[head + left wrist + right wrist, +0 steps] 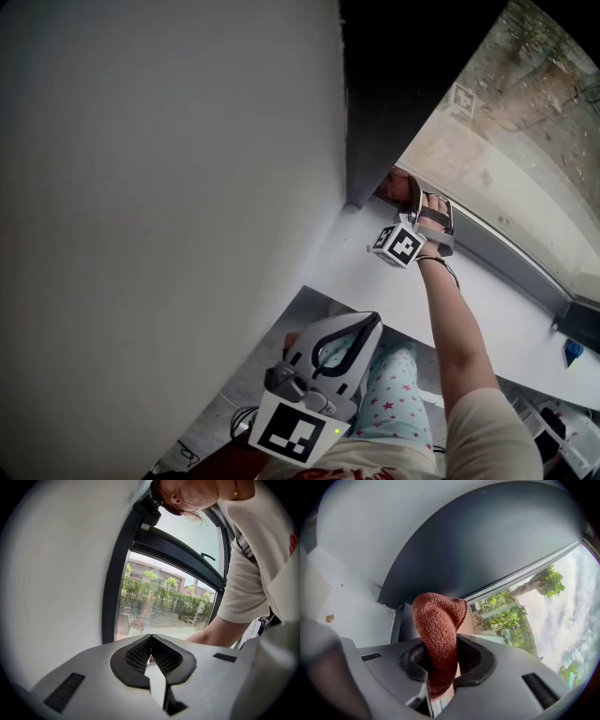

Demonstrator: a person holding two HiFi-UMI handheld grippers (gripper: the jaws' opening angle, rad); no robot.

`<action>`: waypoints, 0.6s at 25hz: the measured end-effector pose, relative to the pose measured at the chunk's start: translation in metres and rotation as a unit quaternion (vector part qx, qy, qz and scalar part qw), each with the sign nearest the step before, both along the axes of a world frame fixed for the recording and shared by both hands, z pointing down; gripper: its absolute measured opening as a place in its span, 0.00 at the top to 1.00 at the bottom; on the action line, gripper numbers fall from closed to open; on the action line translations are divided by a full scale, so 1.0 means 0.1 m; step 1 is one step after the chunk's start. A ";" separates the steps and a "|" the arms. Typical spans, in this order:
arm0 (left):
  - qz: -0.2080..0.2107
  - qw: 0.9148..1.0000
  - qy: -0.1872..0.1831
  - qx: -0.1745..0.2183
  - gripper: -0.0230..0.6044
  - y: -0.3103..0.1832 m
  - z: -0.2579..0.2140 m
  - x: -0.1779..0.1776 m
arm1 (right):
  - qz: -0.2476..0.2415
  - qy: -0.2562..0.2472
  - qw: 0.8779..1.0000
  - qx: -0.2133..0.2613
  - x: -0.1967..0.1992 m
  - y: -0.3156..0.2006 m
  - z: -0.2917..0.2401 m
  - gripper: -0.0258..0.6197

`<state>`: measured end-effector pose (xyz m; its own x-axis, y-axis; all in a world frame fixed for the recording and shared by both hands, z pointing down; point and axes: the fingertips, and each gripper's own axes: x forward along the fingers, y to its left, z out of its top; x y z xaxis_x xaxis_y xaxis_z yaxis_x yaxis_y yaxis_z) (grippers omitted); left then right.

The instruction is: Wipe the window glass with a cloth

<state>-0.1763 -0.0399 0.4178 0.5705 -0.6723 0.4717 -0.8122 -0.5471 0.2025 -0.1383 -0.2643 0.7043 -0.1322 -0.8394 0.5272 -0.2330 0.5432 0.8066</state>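
Observation:
My right gripper point(410, 195) is shut on a rust-red knitted cloth point(389, 185). It holds the cloth at the lower left corner of the window glass point(511, 141), beside the dark frame point(384, 94). In the right gripper view the cloth point(438, 623) bulges up out of the shut right gripper point(440, 645), with the glass point(522, 620) just beyond. Whether the cloth touches the glass I cannot tell. My left gripper point(373, 322) hangs low, below the sill and away from the window. In its own view the left gripper point(151, 638) is shut with nothing in it and faces the glass point(168, 606).
A white wall point(169, 206) fills the left. The white sill point(487, 309) runs under the window. A square marker tag point(463, 98) is stuck on the glass. A small blue object point(573, 352) lies at the sill's right end. Cables point(239, 422) lie on the floor below.

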 end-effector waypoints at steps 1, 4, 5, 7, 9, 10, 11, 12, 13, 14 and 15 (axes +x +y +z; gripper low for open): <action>0.002 1.000 -0.001 0.004 0.93 0.00 -0.05 0.01 | 0.004 -0.017 1.000 0.003 0.02 0.03 -0.13 0.81; 0.010 1.000 0.000 0.024 0.93 -0.05 -0.27 0.10 | 0.014 -0.084 0.996 0.030 0.12 0.15 -0.76 0.81; 0.016 0.999 0.000 0.032 0.93 -0.06 -0.35 0.12 | 0.018 -0.108 0.993 0.038 0.16 0.21 -0.99 0.81; 0.028 0.998 0.004 0.047 0.93 -0.04 -0.45 0.16 | 0.027 -0.160 0.986 0.049 0.21 0.40 -1.40 0.81; 0.040 0.997 0.015 0.069 0.93 -0.04 -0.54 0.20 | 0.039 -0.204 0.976 0.066 0.30 0.59 -1.82 0.81; 0.046 0.995 0.022 0.084 0.93 -0.07 -0.61 0.24 | 0.046 -0.224 0.970 0.080 0.37 0.66 -2.07 0.81; 0.052 0.993 0.026 0.099 0.93 -0.10 -0.70 0.29 | 0.055 -0.244 0.964 0.093 0.47 0.72 -2.32 0.81; 0.057 0.992 0.027 0.111 0.93 -0.12 -0.80 0.36 | 0.064 -0.266 0.956 0.103 0.59 0.78 -2.57 0.81; 0.063 0.990 0.026 0.121 0.93 -0.14 -0.90 0.44 | 0.071 -0.291 0.948 0.108 0.71 0.85 -2.80 0.81; 0.070 0.989 0.022 0.132 0.93 -0.16 -0.99 0.53 | 0.077 -0.319 0.938 0.110 0.84 0.92 -3.01 0.81; 0.077 0.987 0.020 0.142 0.93 -0.17 -1.09 0.61 | 0.083 -0.346 0.928 0.109 0.96 0.99 -3.19 0.81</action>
<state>-0.1153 -0.0571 0.3091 0.6900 -0.6789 0.2511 -0.7101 -0.7020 0.0533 -0.0424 -0.1657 0.3857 -0.2364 -0.9549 0.1797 -0.8021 0.2961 0.5186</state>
